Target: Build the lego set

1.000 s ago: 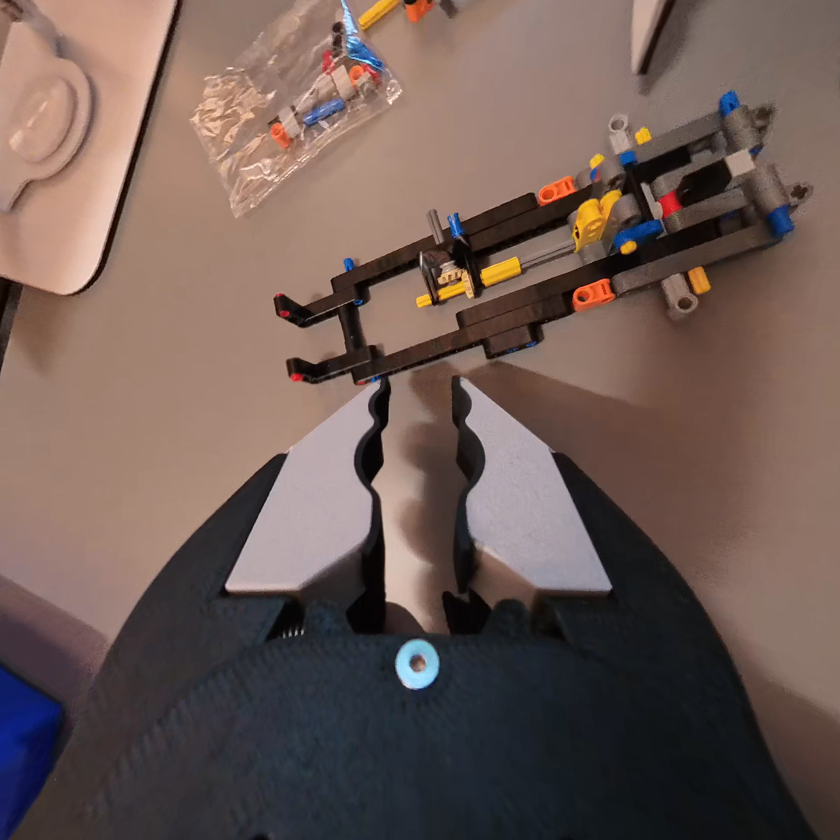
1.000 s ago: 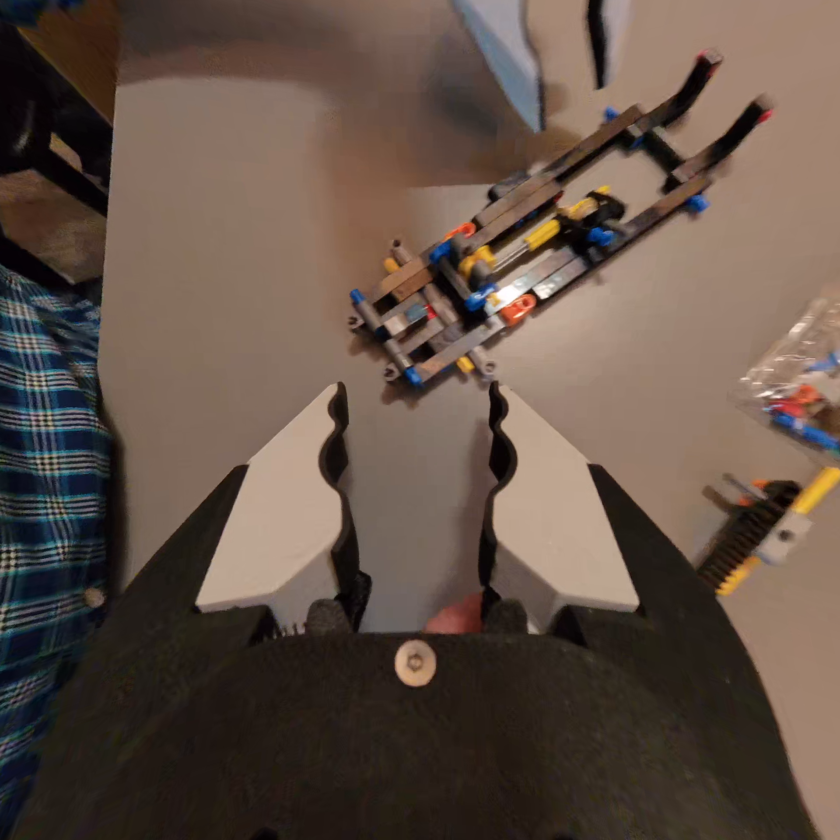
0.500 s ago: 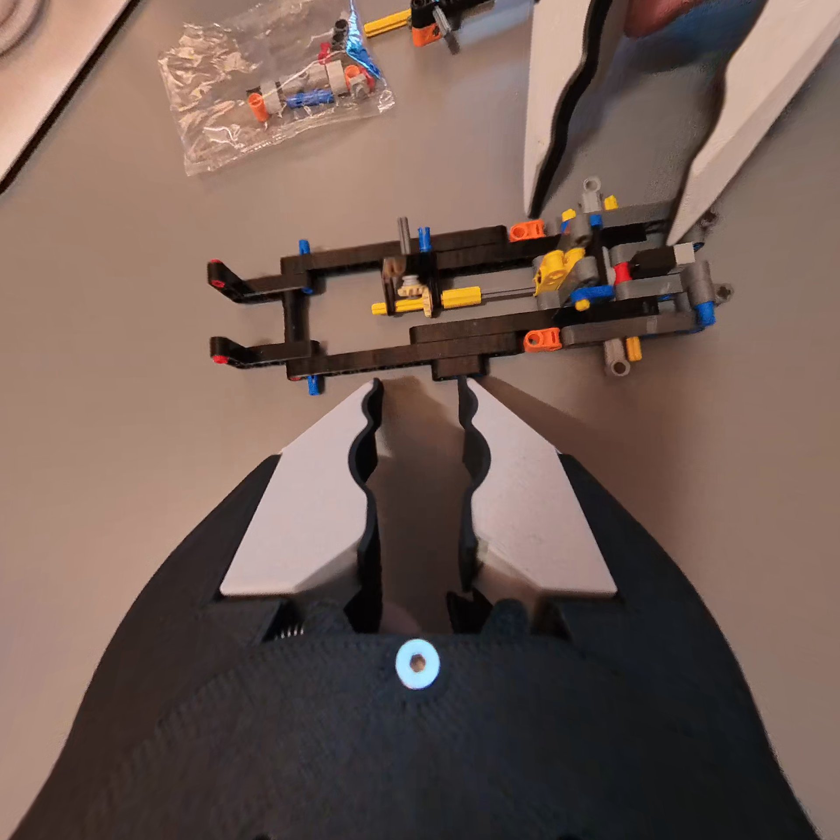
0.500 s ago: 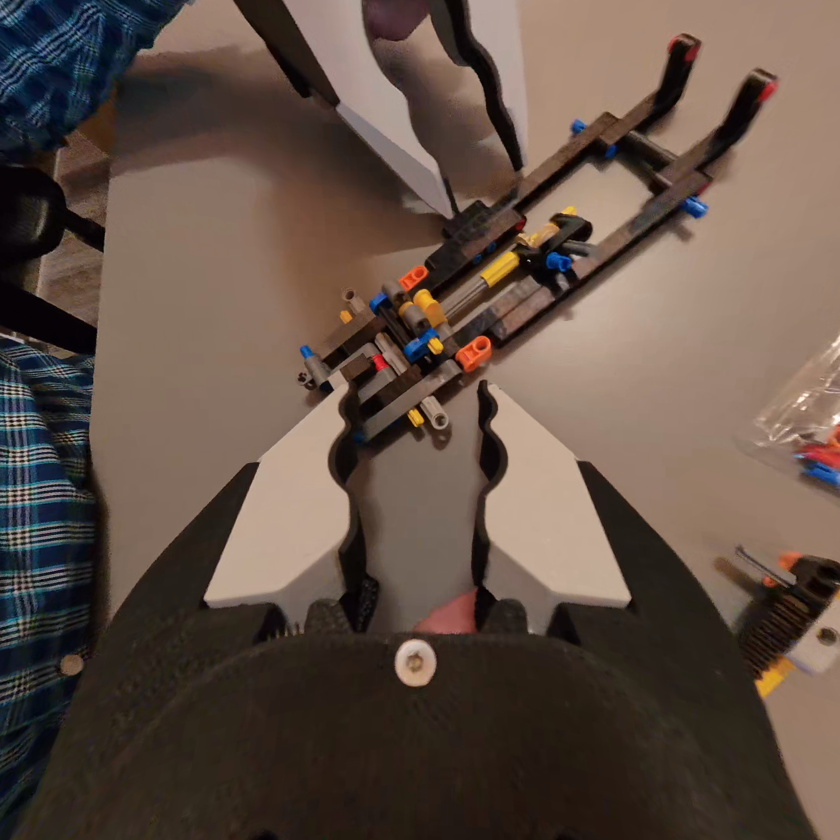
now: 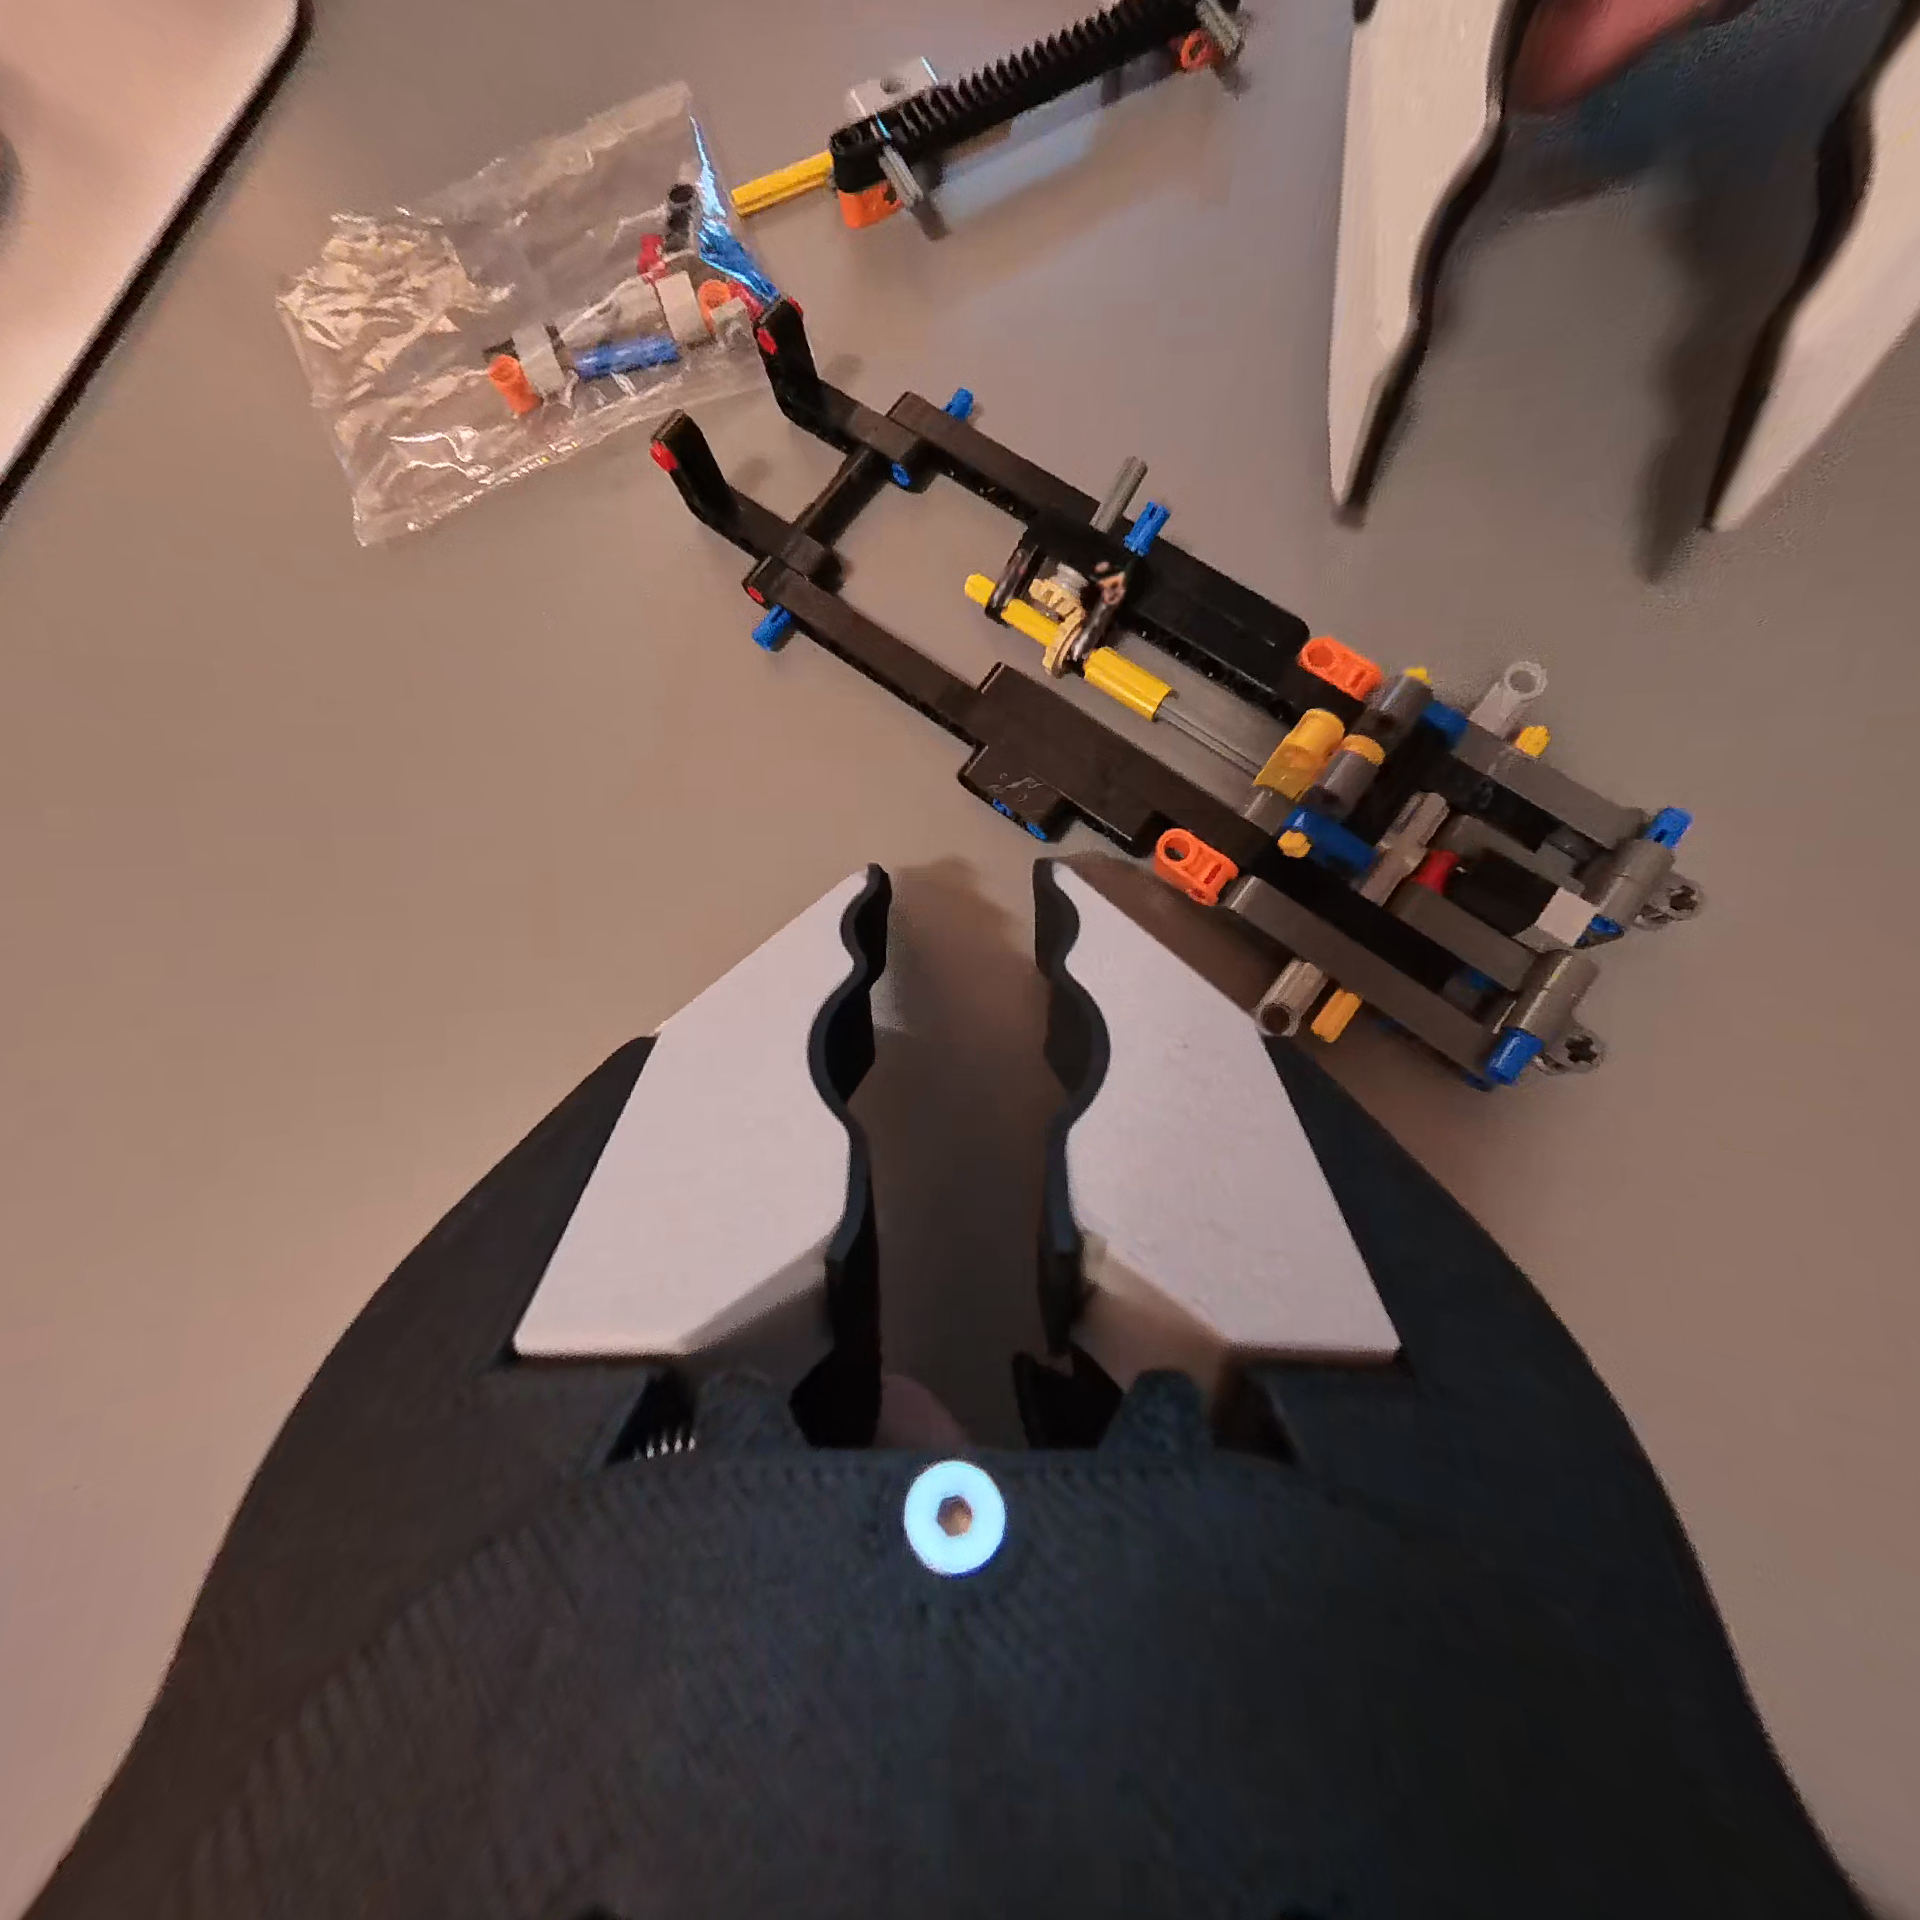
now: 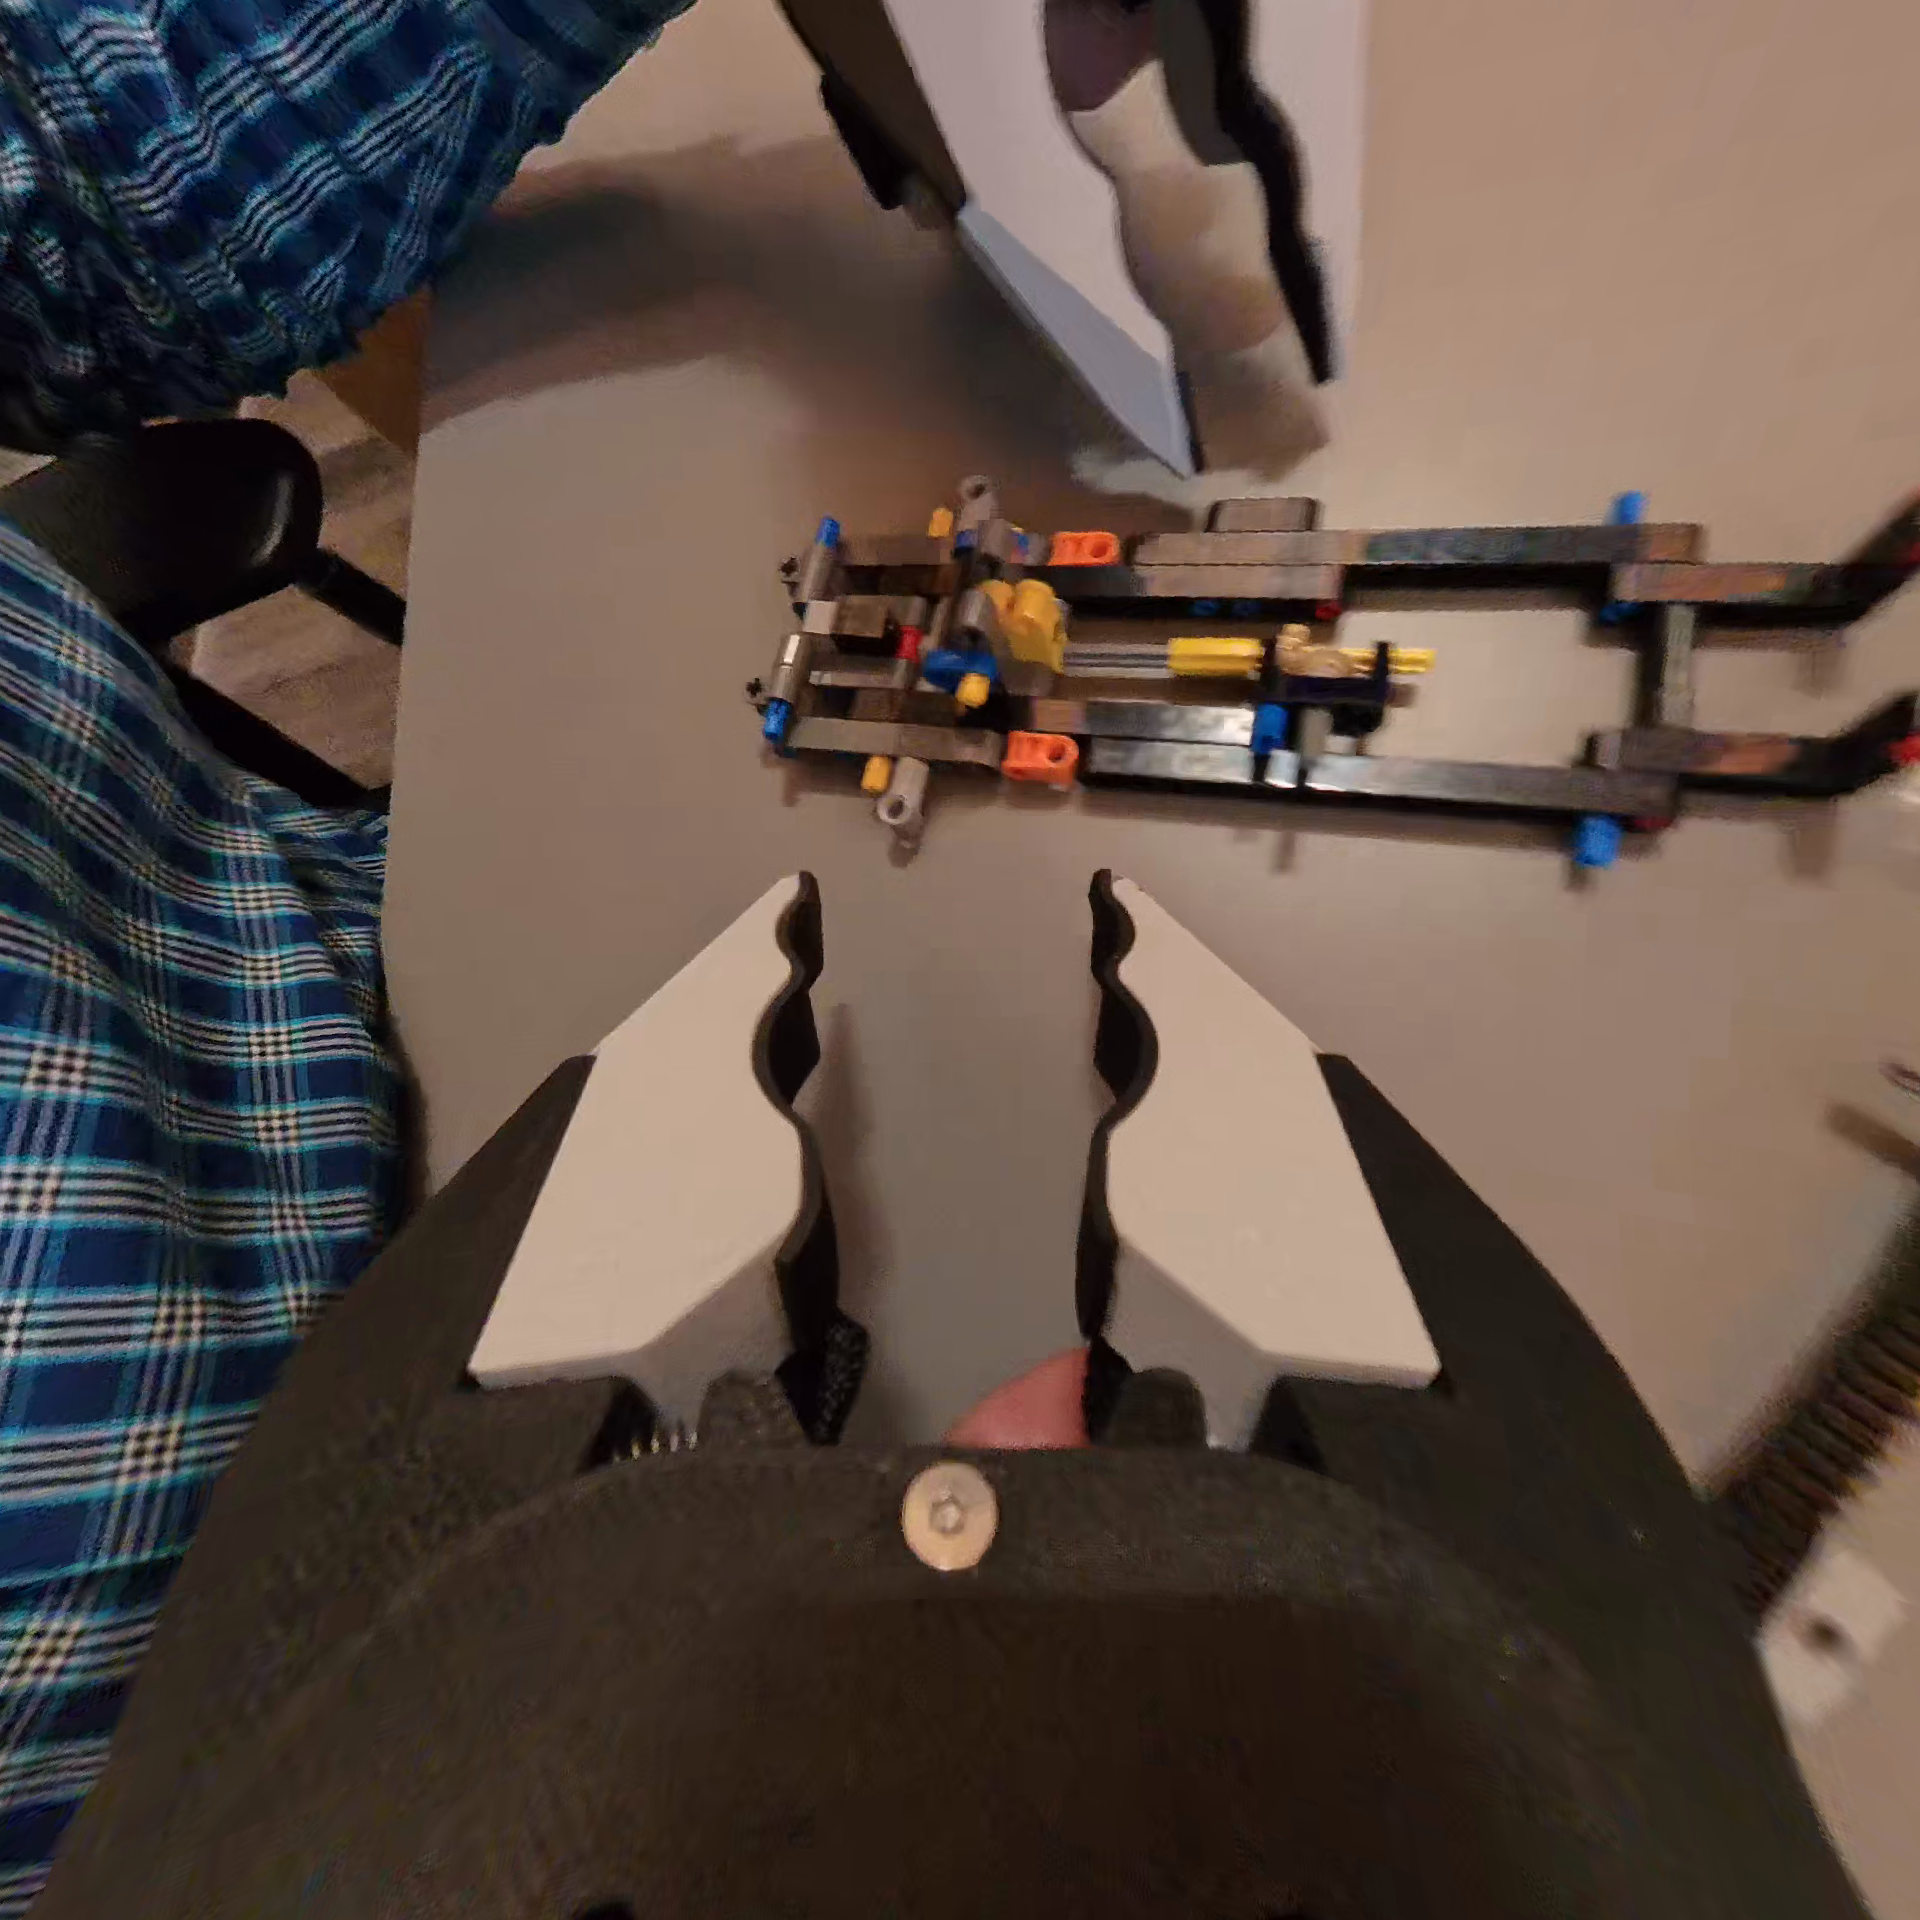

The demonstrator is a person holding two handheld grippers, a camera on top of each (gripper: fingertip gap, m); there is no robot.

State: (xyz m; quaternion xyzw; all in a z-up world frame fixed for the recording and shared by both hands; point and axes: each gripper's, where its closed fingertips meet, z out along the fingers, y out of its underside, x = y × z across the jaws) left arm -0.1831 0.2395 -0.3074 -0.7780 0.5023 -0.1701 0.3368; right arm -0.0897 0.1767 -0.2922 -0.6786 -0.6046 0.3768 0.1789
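A long black and grey lego chassis (image 5: 1101, 717) with yellow, blue and orange parts lies flat on the grey table (image 5: 312, 831). It also shows in the right wrist view (image 6: 1247, 665), lying crosswise. My left gripper (image 5: 961, 883) is open and empty, its tips just short of the chassis's near beam. My right gripper (image 6: 951, 894) is open and empty, a little short of the chassis's grey end. Each gripper shows in the other's view, the right one (image 5: 1538, 499) beyond the chassis and the left one (image 6: 1247, 416) above its far beam.
A clear bag of small lego parts (image 5: 520, 332) lies at the chassis's forked end. A black toothed-rack assembly (image 5: 1018, 104) with grey, orange and yellow parts lies beyond it. A person's blue plaid sleeve (image 6: 156, 935) and a black chair arm (image 6: 208, 520) are at the table's left edge.
The chassis has turned on the table, and its forked end now lies by the bag. Both grippers have drawn back slightly from it and stay open.
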